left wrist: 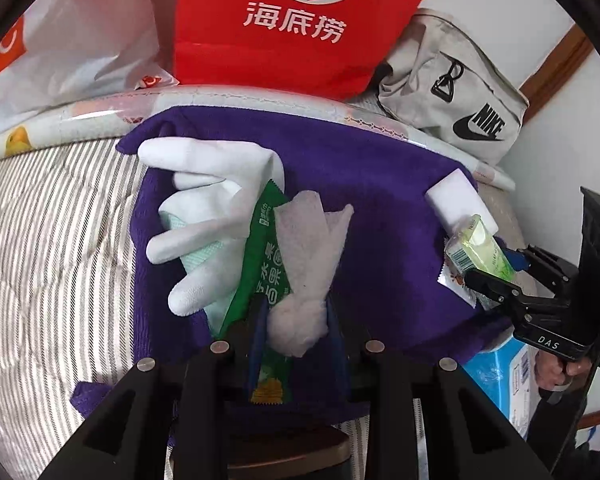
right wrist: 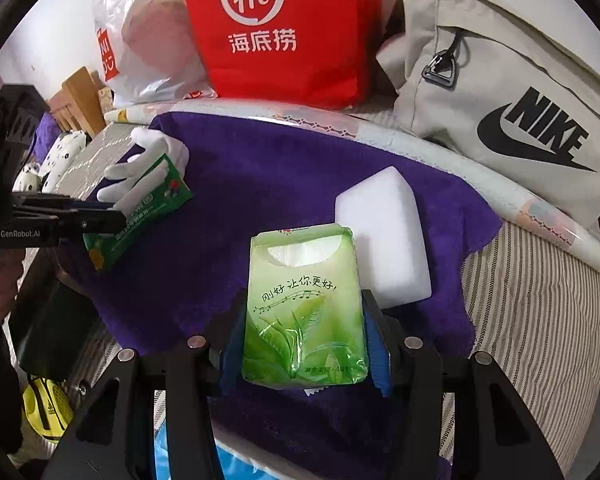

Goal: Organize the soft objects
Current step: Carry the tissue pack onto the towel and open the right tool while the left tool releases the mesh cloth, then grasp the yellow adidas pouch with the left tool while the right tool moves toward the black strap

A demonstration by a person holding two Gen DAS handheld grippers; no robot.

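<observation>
A purple towel (left wrist: pixel 364 208) (right wrist: pixel 260 184) lies spread on the striped bed. My left gripper (left wrist: pixel 296 320) is shut on a crumpled white tissue (left wrist: pixel 304 256), held just above a green wet-wipe packet (left wrist: pixel 260 272) (right wrist: pixel 140 216). A white glove (left wrist: pixel 204 200) (right wrist: pixel 152 156) lies on the towel's left side over a pale green cloth (left wrist: pixel 196 256). My right gripper (right wrist: pixel 304 344) (left wrist: pixel 496 276) is shut on a green tissue pack (right wrist: pixel 304 308) (left wrist: pixel 480 252). A white sponge block (right wrist: pixel 384 236) (left wrist: pixel 456 200) lies just beyond it on the towel.
A red bag (left wrist: pixel 300 24) (right wrist: pixel 284 28), a white plastic bag (right wrist: pixel 140 48) and a grey Nike bag (right wrist: pixel 512 96) (left wrist: pixel 456 92) stand along the bed's far edge. A blue tissue box (left wrist: pixel 500 380) sits under the towel's right corner. Plush toys (right wrist: pixel 60 160) lie at far left.
</observation>
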